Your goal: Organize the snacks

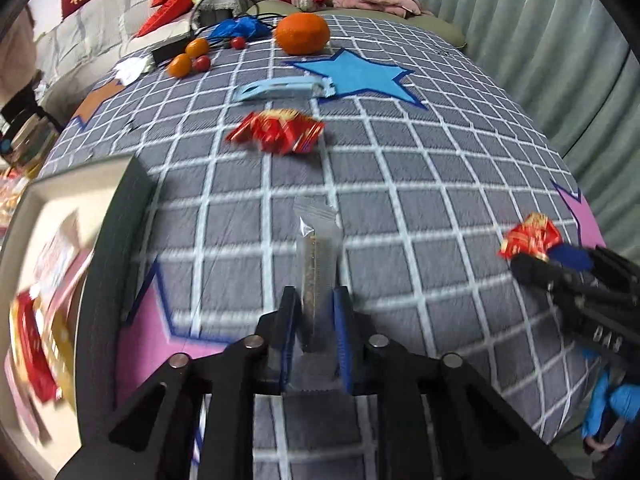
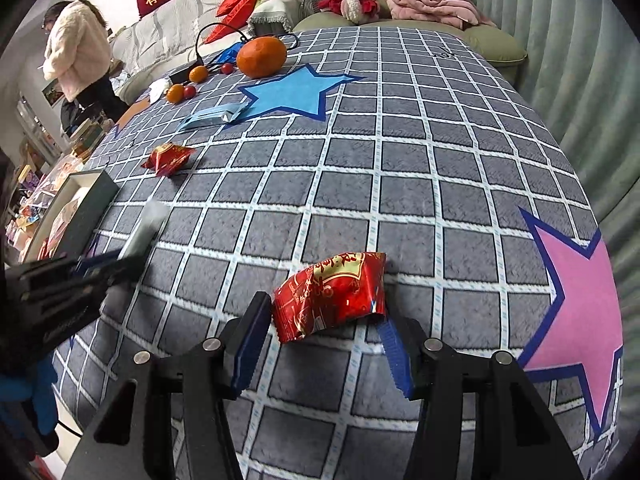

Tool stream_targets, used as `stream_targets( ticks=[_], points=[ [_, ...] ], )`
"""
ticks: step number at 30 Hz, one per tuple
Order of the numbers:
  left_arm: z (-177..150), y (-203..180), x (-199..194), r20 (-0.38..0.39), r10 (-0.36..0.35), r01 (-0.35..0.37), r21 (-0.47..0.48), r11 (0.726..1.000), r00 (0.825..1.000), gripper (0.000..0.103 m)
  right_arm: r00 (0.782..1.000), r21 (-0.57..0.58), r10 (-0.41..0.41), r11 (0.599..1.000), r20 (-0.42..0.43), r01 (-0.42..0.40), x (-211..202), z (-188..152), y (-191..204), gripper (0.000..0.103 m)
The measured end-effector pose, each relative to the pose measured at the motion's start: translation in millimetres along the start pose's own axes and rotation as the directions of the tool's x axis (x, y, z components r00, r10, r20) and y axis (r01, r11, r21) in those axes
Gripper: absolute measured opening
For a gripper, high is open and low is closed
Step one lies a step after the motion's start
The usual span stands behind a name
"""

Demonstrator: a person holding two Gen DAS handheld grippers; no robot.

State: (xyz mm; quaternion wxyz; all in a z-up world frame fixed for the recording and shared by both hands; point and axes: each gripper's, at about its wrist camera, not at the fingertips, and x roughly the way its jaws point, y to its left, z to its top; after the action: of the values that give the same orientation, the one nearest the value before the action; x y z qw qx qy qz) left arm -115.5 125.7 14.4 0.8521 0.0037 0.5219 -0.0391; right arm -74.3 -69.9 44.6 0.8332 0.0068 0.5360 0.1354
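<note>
My left gripper (image 1: 316, 312) is shut on a clear-wrapped snack bar (image 1: 318, 248), which sticks out forward between the blue pads above the checked cloth. From the right wrist view this bar (image 2: 150, 220) juts up out of the left gripper (image 2: 116, 260). My right gripper (image 2: 323, 312) is shut on a red foil snack packet (image 2: 336, 292), gripped across its width. In the left wrist view that packet (image 1: 532, 238) sits at the tips of the right gripper (image 1: 536, 260) at the right edge. A dark box (image 1: 132, 208) with several snacks inside stands at the left.
Another red packet (image 1: 280, 132) lies mid-table, with a pale blue wrapper (image 1: 276, 88) behind it. A large orange (image 1: 302, 34), small oranges (image 1: 180, 65) and cherry tomatoes sit at the far edge. A person (image 2: 76, 52) stands far left. The box (image 2: 100, 188) borders the table's left side.
</note>
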Motion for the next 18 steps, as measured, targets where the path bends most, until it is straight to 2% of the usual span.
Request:
stream_targets(
  ticks=[1, 2, 3, 5, 6, 8, 11, 12, 18],
  points=[
    [-4, 1, -2, 0.0, 0.009, -0.009, 0.001, 1.0, 1.0, 0.053, 1.0, 0.005, 0.002, 1.0, 0.002, -0.002, -1, -2, 0, 0.062],
    [-9, 3, -5, 0.007, 0.032, -0.032, 0.0, 1.0, 0.999, 0.077, 1.0, 0.014, -0.002, 1.0, 0.001, 0.002, -1, -3, -1, 0.08],
    [-12, 5, -8, 0.022, 0.051, -0.05, -0.002, 0.999, 0.998, 0.08, 1.0, 0.03, -0.014, 0.999, 0.001, 0.013, -1, -5, -1, 0.096],
    [-20, 9, -20, 0.063, 0.085, -0.086, 0.011, 0.996, 0.994, 0.08, 1.0, 0.051, -0.016, 0.999, 0.009, 0.016, 0, -9, -2, 0.099],
    [-23, 12, -27, 0.082, 0.098, -0.1, 0.017, 0.995, 0.992, 0.08, 1.0, 0.042, -0.022, 0.999, 0.016, 0.022, 0, -10, 0, 0.102],
    [-32, 19, -44, 0.133, 0.124, -0.127, 0.019, 0.992, 0.983, 0.08, 0.998, 0.013, -0.055, 0.998, 0.026, 0.054, 2, -14, 7, 0.102],
    [-40, 34, -61, 0.177, 0.135, -0.135, -0.009, 0.991, 0.975, 0.081, 0.99, -0.068, -0.136, 0.988, 0.04, 0.138, 6, -21, 21, 0.103],
    [-42, 41, -66, 0.186, 0.129, -0.125, -0.033, 0.992, 0.974, 0.081, 0.99, -0.079, -0.127, 0.988, 0.06, 0.131, 6, -23, 22, 0.103],
    [-39, 71, -62, 0.152, 0.107, -0.09, -0.118, 0.989, 0.983, 0.082, 0.99, -0.083, -0.12, 0.989, 0.08, 0.126, 5, -25, 19, 0.103]
  ],
)
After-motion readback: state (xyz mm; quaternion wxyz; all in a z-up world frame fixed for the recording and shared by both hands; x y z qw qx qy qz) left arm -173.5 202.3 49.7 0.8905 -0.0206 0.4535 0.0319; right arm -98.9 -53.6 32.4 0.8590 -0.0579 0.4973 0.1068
